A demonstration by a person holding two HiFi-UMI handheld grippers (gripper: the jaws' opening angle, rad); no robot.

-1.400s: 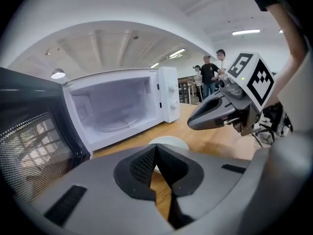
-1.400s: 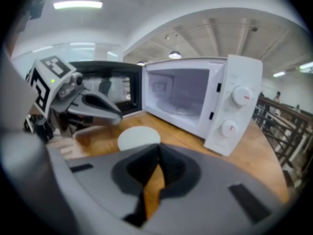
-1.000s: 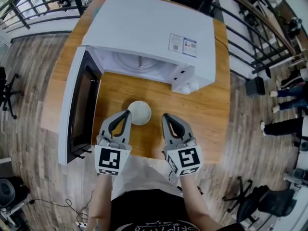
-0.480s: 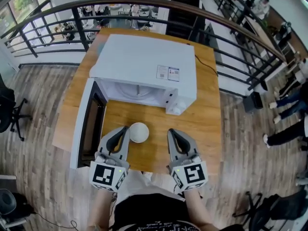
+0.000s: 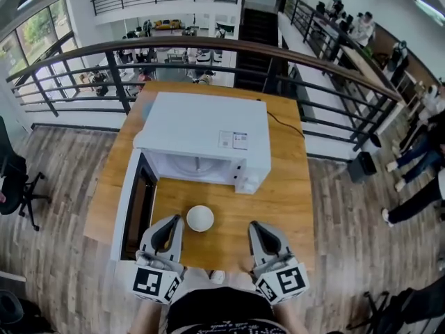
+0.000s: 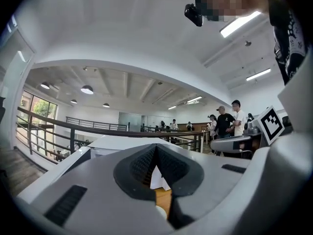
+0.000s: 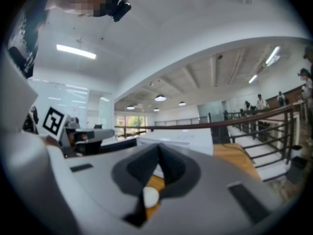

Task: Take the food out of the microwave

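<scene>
Microwave door stands swung open at the left. Left gripper hovers over the near tabletop edge, its fingers pressed together on nothing. White bowl sits on the wood before the open oven, just beside that gripper. Right gripper, farther off, likewise has its fingers closed and empty.

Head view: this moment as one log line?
bowl: on table, outside microwave; door: open; left hand-held gripper: shut, empty; right hand-held gripper: shut, empty

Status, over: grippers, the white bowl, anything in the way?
Left gripper and right gripper shut, empty. Small round white bowl out on wooden table, before open white microwave. Nothing in the way.
</scene>
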